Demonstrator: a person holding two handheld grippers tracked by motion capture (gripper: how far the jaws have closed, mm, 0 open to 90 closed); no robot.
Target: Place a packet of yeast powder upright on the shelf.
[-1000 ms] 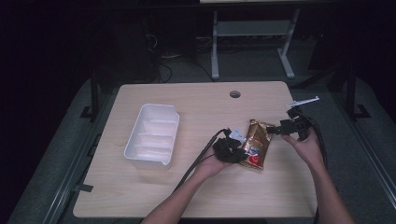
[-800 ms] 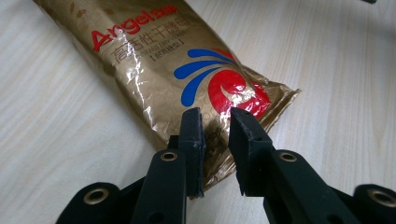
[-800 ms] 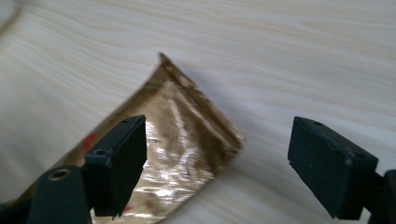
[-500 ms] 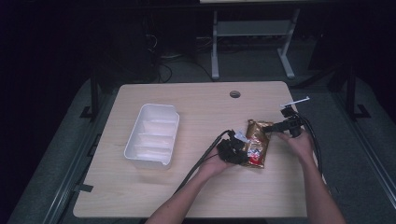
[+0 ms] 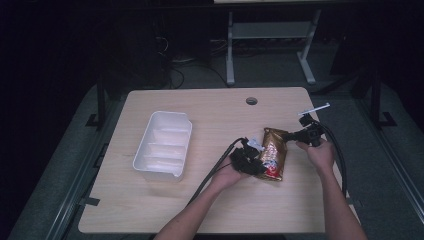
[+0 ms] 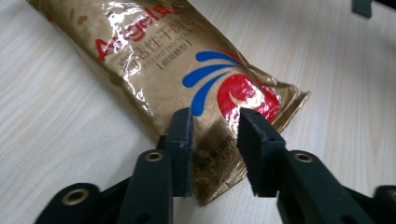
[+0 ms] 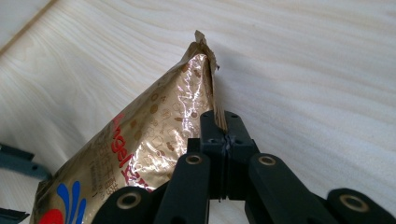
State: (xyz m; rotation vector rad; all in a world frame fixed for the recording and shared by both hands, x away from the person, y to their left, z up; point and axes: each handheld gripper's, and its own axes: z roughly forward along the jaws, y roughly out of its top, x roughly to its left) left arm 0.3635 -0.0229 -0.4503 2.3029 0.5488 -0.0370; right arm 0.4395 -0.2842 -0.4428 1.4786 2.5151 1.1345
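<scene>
A gold foil packet [image 5: 273,150] with a red and blue logo lies on the wooden table [image 5: 210,115], right of centre. My right gripper [image 5: 291,136] is shut on the packet's top sealed edge [image 7: 215,100] and holds that corner a little off the table. The jaws press flat together there in the right gripper view [image 7: 219,119]. My left gripper [image 5: 256,167] is at the packet's lower end. In the left gripper view [image 6: 215,119] its jaws stand open, one on each side of the red logo on the packet [image 6: 187,70], not pinching it.
A white plastic tray [image 5: 141,152] with ribbed compartments sits empty on the table's left half. A round cable hole [image 5: 251,101] lies near the far edge. Cables trail from both grippers toward the near edge. Dark floor and a metal frame [image 5: 270,35] lie beyond.
My right gripper has shifted slightly left and nearer, keeping the packet's top edge in its jaws. The left gripper has stayed at the packet's lower end.
</scene>
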